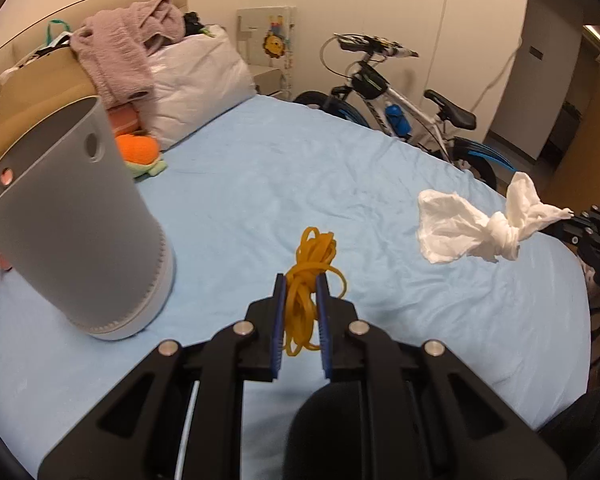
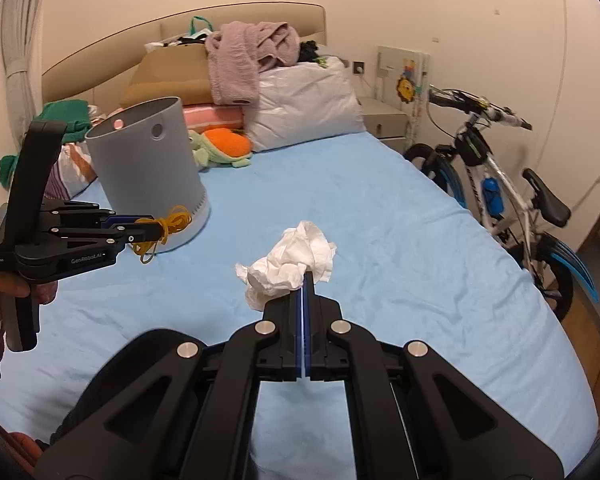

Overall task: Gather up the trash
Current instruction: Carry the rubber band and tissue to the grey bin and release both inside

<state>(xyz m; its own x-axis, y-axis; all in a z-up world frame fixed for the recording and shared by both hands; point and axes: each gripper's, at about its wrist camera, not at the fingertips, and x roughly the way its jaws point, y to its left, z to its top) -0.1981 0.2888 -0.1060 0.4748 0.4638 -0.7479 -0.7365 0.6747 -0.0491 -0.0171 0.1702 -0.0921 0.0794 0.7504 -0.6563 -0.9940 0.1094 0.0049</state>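
The tall grey plastic bin (image 2: 148, 168) looks matt and smooth, standing on a wrinkled light-blue cloth bedsheet (image 1: 300, 184). The crumpled white tissue paper (image 2: 292, 264) is soft and creased (knotted at one end), while the tangled yellow rubber bands (image 1: 308, 280) appear slightly glossy.

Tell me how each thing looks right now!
Left claw: shut on the yellow rubber bands, lifted off the bed.
Right claw: shut on the crumpled white tissue, in the air.
Grey trash bin: upright on the bed, open top.
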